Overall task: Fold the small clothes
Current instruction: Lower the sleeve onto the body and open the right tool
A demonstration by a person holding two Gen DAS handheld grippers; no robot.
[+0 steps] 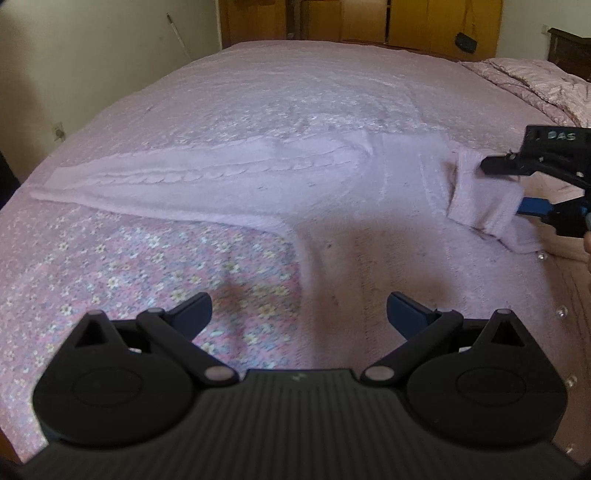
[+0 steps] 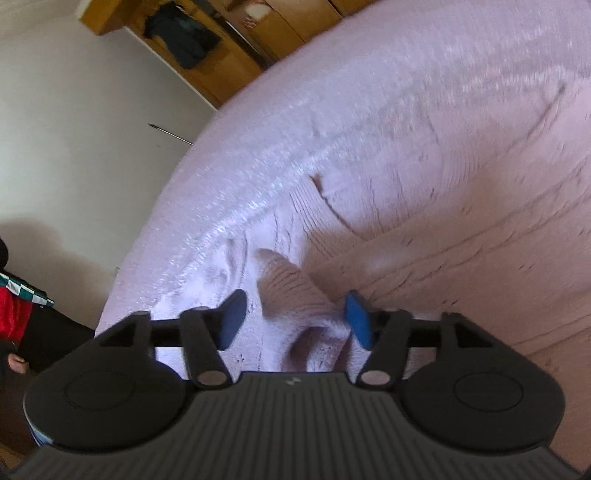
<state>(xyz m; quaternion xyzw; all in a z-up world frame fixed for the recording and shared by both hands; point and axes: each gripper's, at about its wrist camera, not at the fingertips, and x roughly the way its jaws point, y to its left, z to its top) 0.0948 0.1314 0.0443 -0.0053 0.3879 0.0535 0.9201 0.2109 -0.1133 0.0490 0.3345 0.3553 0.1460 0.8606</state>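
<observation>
A pale lilac cable-knit cardigan [image 1: 369, 240] lies flat on the bed, one long sleeve [image 1: 192, 173] stretched out to the left and pearl buttons [image 1: 541, 255] along its right side. My left gripper [image 1: 299, 301] hovers open and empty over the garment's near edge. At the right edge of the left wrist view, my right gripper [image 1: 506, 184] has the other sleeve's folded-over cuff [image 1: 476, 195] between its fingers. In the right wrist view that cuff [image 2: 291, 291] lies between the blue pads [image 2: 232, 317] of my right gripper [image 2: 294, 314]; the jaws stand apart and do not press it.
A floral bedspread [image 1: 147, 266] covers the near left of the bed, a pink textured cover [image 1: 277, 85] the far part. Pillows [image 1: 535, 81] lie at the far right. Wooden wardrobes [image 1: 369, 18] stand behind. A person's clothing [image 2: 14, 317] shows at the left.
</observation>
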